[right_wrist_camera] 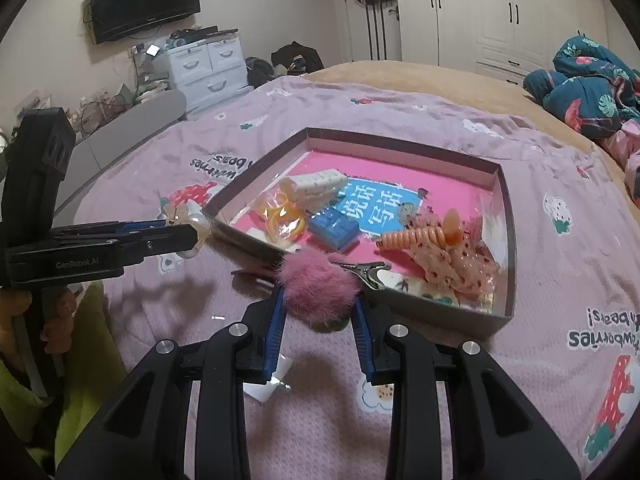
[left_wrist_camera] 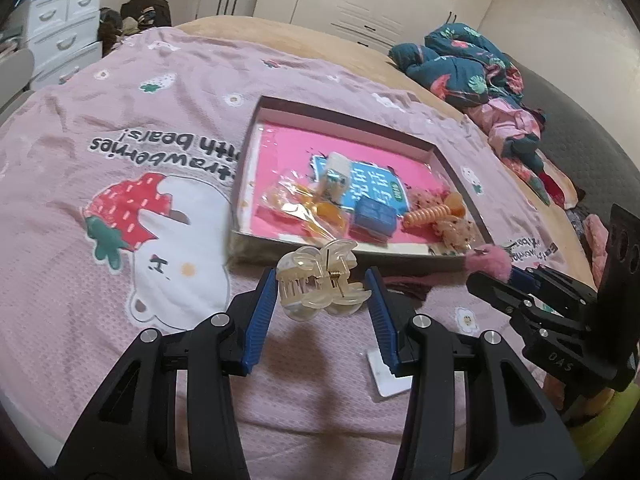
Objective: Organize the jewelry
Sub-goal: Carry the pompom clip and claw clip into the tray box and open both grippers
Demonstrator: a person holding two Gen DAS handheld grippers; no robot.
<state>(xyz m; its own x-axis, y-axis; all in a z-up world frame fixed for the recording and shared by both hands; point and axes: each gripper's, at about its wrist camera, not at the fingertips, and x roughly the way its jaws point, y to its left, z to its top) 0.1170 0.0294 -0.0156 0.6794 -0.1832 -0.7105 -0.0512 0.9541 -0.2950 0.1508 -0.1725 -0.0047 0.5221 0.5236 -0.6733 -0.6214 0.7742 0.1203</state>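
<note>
A: Start close in. What does each hand have?

B: The left gripper point(left_wrist_camera: 322, 292) is clamped on a translucent claw clip point(left_wrist_camera: 320, 282), lifted clear of the bedspread. The right gripper point(right_wrist_camera: 318, 308) is clamped on a pink pom-pom hair clip point(right_wrist_camera: 318, 284), its metal alligator end poking out toward the tray.

A: Both off the bed, then?

B: It looks so; each casts a shadow on the pink bedspread point(left_wrist_camera: 120, 128) beneath. A small white card point(left_wrist_camera: 390, 376) lies flat on the cover just under the left gripper.

A: And the tray?

B: The shallow tray point(right_wrist_camera: 506, 200) sits just beyond both grippers, its near wall right ahead of the held pieces. Inside are an orange coil hair tie point(right_wrist_camera: 414, 238), a blue box point(right_wrist_camera: 334, 230), a white comb clip point(right_wrist_camera: 314, 188), a bagged orange piece point(right_wrist_camera: 280, 216) and a spotted scrunchie point(right_wrist_camera: 448, 264), crowded toward the near edge.

A: So which step is this?

B: I judge it the carry: both items picked, not yet placed. Next, each must clear the near wall and come down on a bare patch of the pink floor farther back, before the jaws part.

A: Beyond that?

B: Crumpled clothes point(left_wrist_camera: 472, 64) on the bed's far side, then wardrobes point(right_wrist_camera: 480, 12).
</note>
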